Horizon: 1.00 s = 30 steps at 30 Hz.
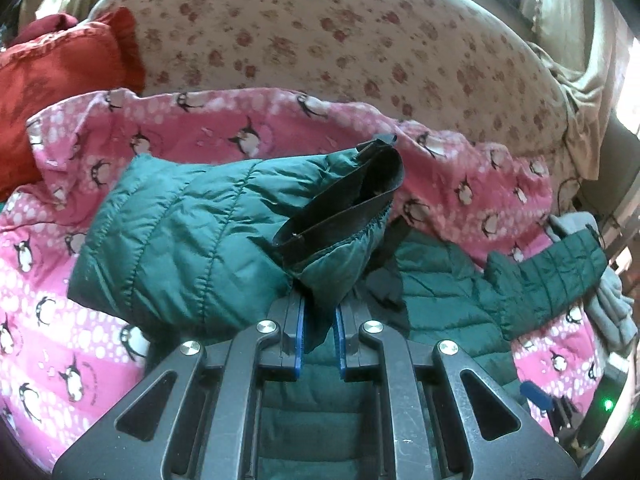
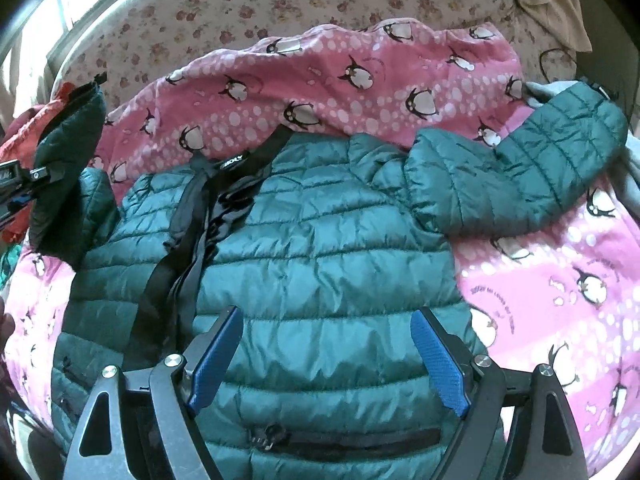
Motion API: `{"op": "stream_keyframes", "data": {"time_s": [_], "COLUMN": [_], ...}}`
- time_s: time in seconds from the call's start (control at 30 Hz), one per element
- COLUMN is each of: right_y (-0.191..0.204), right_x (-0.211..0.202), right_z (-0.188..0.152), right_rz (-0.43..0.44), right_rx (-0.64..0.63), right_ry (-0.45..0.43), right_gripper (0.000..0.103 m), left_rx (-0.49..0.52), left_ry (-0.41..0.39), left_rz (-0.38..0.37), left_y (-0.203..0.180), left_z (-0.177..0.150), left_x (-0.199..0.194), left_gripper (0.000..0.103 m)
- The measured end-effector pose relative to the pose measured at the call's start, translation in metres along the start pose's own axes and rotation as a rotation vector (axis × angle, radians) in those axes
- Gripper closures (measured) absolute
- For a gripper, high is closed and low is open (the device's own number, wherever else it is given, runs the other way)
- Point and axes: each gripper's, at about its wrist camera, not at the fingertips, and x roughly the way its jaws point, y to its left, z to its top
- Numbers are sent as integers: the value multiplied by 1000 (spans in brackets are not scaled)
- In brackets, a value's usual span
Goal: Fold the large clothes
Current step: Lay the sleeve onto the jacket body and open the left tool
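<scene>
While the left tool (image 1: 320,320) clamps one sleeve (image 1: 208,232) lifted ahead of it, the jacket (image 2: 320,260) lies unfolded. Right tool (image 2: 326,356) released above the body; far sleeve (image 2: 520,176) still spread, all folds left.

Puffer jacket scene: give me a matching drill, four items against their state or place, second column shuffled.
Items:
1. left gripper
2. right gripper
3. jacket's far sleeve
4. red cushion

States:
A. jaws wide apart, nothing between them, above the jacket body
B. lying outstretched on the penguin blanket
C. at the bed's edge, beyond the blanket
D. shut on a sleeve cuff, lifted

Pairs: 1-D, 2-A, 3-B, 4-C
</scene>
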Motion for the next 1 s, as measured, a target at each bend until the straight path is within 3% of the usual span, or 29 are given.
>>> {"op": "stream_keyframes", "data": {"time_s": [0.73, 1.0], "right_y": [-37, -46], "right_x": [25, 27], "right_z": [-1, -11], "right_rz": [-31, -17], "right_rx": [32, 43], "right_ry": [47, 57], "right_gripper": [18, 18], "left_rx": [126, 130], "left_ry": [130, 220], "left_rz": [-89, -199], "left_y": [-99, -125], "left_z": [-20, -33], "left_x": [76, 101], "left_gripper": [92, 92]}}
